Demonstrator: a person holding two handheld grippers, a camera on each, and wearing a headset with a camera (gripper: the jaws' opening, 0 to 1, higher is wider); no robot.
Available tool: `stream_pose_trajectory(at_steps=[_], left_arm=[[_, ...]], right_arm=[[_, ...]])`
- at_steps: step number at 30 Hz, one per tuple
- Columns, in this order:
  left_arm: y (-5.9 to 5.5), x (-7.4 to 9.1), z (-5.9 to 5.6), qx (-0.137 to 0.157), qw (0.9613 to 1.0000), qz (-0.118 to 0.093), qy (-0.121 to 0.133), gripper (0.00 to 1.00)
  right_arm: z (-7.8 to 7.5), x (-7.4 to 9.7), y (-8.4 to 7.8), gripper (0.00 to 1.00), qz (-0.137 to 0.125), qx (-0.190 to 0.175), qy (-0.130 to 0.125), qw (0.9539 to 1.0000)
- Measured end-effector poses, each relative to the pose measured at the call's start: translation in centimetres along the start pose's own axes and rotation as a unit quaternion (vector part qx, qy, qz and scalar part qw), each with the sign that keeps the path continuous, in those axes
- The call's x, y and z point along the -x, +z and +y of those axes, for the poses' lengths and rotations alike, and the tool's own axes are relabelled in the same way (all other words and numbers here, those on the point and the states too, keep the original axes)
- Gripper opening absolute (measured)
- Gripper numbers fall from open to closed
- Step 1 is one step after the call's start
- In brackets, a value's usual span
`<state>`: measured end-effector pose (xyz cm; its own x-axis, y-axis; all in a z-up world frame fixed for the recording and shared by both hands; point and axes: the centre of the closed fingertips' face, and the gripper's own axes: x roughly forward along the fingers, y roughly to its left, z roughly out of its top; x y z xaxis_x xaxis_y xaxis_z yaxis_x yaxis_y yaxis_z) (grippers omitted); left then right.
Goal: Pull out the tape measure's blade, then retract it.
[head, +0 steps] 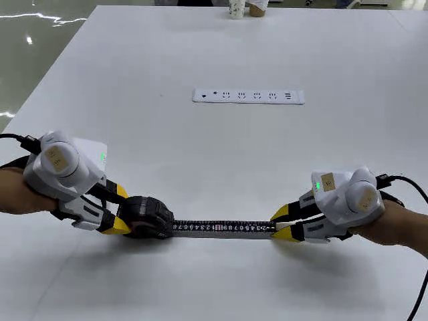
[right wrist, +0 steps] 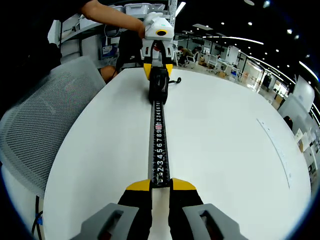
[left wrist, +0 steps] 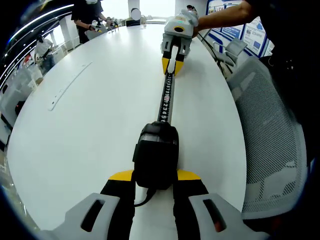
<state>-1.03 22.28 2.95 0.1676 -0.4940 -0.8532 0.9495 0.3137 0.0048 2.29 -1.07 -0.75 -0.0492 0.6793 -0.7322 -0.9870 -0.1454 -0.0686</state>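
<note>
On the near edge of the white table (head: pixel 234 154), the tape measure (head: pixel 146 217) lies flat between the two grippers. The left gripper (head: pixel 120 208) has its jaws closed around the black case from behind, with the yellow tips on both sides of it. The right gripper (head: pixel 280 223) has its jaws almost fully closed, and they pinch the free end of the blade (head: pixel 224 227). The blade runs straight from the case to that gripper and lies on or just above the table; I cannot tell which. A white power strip (head: pixel 249 96) lies well apart, further up the table.

I judge that the pulling step is in progress or close to its end, because a good part of the blade is already out and looks flat and without twist.

To do this step well, the right gripper should move away in the same line as the blade, not sideways, so that the blade does not bend or slip out of the pinch. The left gripper should hold the case firm and low, so it does not turn. For the retraction, it is safer to bring the blade end back toward the case slowly than to release it at once, because a free blade may snap back.
</note>
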Motion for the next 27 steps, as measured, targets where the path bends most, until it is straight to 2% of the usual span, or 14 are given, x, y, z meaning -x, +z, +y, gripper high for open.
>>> stream_pose_trajectory(at_steps=[27], left_arm=[[0.1,0.0,0.0,0.0,1.0,0.004,-0.004,0.22]], right_arm=[[-0.2,2.9,-3.2,0.08,0.025,-0.018,-0.011,0.9995]])
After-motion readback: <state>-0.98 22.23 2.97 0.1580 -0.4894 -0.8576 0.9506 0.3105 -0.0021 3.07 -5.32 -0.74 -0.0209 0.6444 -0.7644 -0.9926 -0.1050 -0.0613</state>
